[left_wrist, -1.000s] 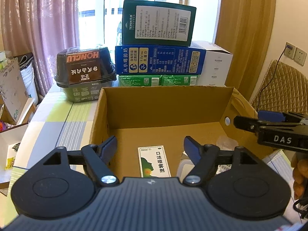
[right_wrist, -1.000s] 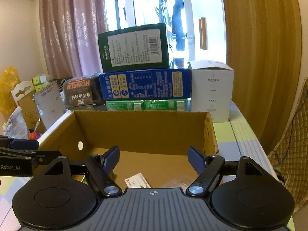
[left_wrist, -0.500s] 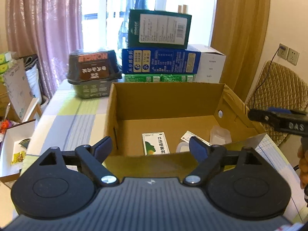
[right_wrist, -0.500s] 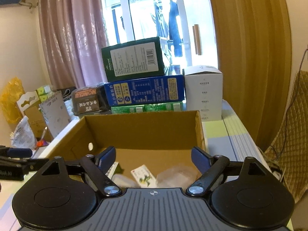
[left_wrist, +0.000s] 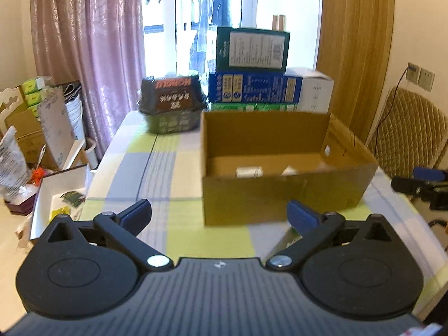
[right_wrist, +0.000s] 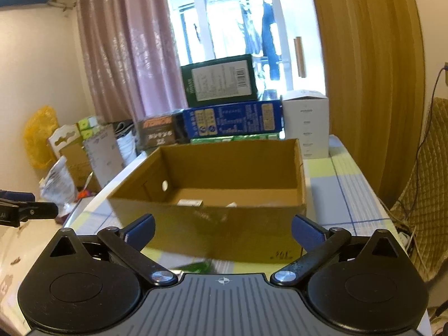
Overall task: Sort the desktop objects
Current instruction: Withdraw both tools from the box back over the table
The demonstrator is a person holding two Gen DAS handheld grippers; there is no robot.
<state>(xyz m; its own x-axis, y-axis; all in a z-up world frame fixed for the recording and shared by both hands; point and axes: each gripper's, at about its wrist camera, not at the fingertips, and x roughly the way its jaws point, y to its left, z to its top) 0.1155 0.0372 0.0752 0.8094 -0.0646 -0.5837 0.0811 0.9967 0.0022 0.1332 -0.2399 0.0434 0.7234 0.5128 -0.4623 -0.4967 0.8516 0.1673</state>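
An open cardboard box [left_wrist: 280, 198] [right_wrist: 252, 224] stands on the checked tablecloth [left_wrist: 173, 168]. Inside it lie a small white packet [left_wrist: 249, 171] [right_wrist: 190, 202] and another pale item [left_wrist: 289, 170], both partly hidden by the front wall. My left gripper [left_wrist: 219, 214] hangs open and empty over the cloth, short of the box's front left corner. My right gripper [right_wrist: 223, 226] is open and empty too, in front of the box's near wall. A blurred green thing [right_wrist: 196, 267] lies on the cloth just under it. Each gripper shows at the edge of the other's view.
Behind the box is a stack: a dark green box [left_wrist: 252, 47] on a blue carton [left_wrist: 254, 89], a white box [left_wrist: 316, 95] and black noodle bowls [left_wrist: 173, 103]. A quilted chair [left_wrist: 411, 131] stands right; floor clutter and an open white box [left_wrist: 58, 196] lie left.
Both grippers have drawn back and up from over the box's inside; the box now sits farther ahead with its front wall in view. Both stayed open and empty.
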